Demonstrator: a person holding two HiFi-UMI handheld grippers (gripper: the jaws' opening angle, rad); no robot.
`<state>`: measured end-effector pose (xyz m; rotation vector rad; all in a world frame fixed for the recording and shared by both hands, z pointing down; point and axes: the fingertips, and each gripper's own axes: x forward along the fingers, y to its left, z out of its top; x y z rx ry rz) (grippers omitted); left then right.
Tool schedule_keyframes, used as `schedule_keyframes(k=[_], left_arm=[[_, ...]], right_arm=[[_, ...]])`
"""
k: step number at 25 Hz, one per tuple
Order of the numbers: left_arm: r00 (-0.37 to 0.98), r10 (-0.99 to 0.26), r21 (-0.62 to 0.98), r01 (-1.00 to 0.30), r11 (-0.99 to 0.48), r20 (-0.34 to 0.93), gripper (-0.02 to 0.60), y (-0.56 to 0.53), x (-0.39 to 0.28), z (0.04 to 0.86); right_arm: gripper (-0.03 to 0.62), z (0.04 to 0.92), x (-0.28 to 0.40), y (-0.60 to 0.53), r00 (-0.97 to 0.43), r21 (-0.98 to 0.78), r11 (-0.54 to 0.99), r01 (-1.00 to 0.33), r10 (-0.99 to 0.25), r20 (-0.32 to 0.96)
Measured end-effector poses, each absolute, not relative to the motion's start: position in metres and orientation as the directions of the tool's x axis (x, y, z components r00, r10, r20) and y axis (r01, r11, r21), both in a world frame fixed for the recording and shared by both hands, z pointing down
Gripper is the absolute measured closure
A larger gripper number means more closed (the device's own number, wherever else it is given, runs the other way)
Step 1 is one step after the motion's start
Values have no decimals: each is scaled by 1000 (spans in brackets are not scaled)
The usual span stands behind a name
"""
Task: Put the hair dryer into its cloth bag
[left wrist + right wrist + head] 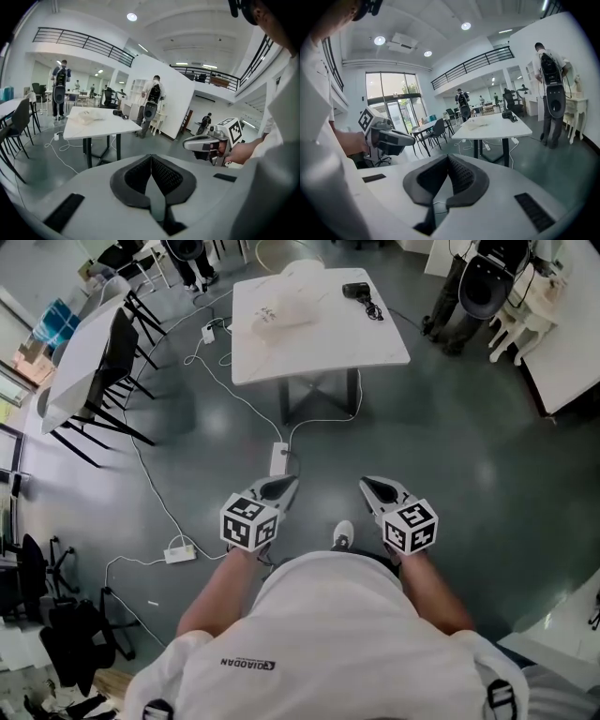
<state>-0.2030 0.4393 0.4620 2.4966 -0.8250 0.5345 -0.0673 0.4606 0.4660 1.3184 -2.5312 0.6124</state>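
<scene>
Left tool (289, 484), right tool (367, 484) closed, empty; shoe (343, 534) seen only from head view.

A white square table (375, 348) stands ahead of the person, with a crumpled pale cloth bag (286, 307) on its left half and a black hair dryer (357, 290) near its far edge, apart from the bag. The left gripper (284, 486) and right gripper (373, 487) are side by side, well short of the table. A white power strip (278, 458) lies on the floor between.

I stand in an open lab hall: white tables (328, 345), black chairs (119, 339), trailing power strips (278, 458), a railed mezzanine (84, 42) overhead.
</scene>
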Motion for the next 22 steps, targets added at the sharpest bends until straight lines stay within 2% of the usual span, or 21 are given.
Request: schedule_keyframes(k=[10,22], left_arm=[[729,-406,261,-613,-746,552,554,364,-117,477],[716,-411,281,-634,-720,564,554,305,-107,490]], right_arm=[[572,485,24,395,-549,-281,472,-836,-741,387],[572,500,45,343,-544,-309,450,-838,-732,410]])
